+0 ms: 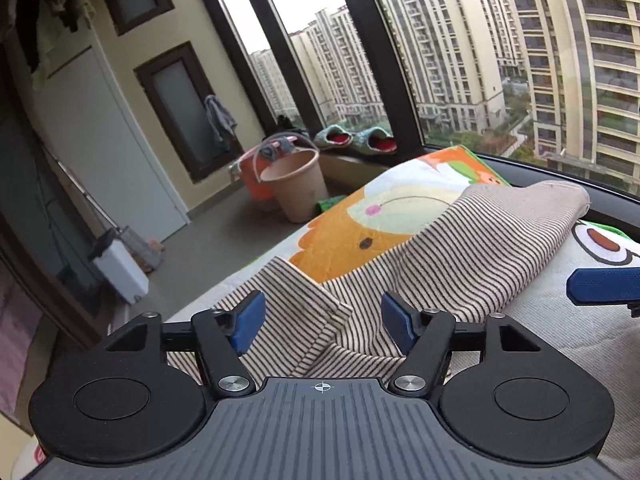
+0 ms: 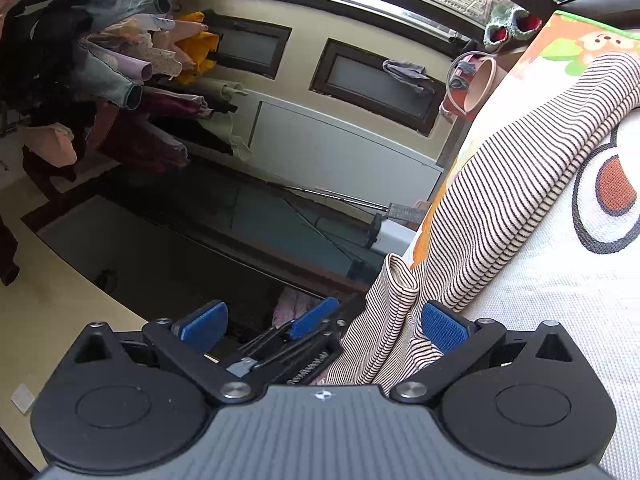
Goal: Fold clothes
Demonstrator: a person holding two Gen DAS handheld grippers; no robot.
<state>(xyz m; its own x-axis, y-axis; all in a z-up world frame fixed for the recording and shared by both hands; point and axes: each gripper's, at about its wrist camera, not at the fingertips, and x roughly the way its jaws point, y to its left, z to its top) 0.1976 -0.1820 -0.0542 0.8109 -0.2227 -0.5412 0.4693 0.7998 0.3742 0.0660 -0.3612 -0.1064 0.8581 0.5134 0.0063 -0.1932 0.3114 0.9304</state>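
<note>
A beige garment with thin dark stripes (image 1: 460, 248) lies stretched across a cartoon-print mat (image 1: 360, 216). Its near end is folded over into a loose flap (image 1: 304, 300). My left gripper (image 1: 324, 320) hangs open just above that flap, its blue pads on either side of the cloth and clear of it. One blue pad (image 1: 604, 290) of the right gripper shows at the right edge. In the right wrist view my right gripper (image 2: 324, 326) stands wide open, with the striped garment (image 2: 520, 160) running past its right pad (image 2: 444, 326) and the left gripper's pad (image 2: 314, 318) between its fingers.
The mat's left edge (image 1: 256, 264) drops to the floor. Two buckets (image 1: 298, 188) stand beyond it, and slippers (image 1: 356, 140) sit on the window sill. A white box (image 1: 120, 268) is on the floor at the left. Hanging clothes (image 2: 120, 60) fill the upper left of the right wrist view.
</note>
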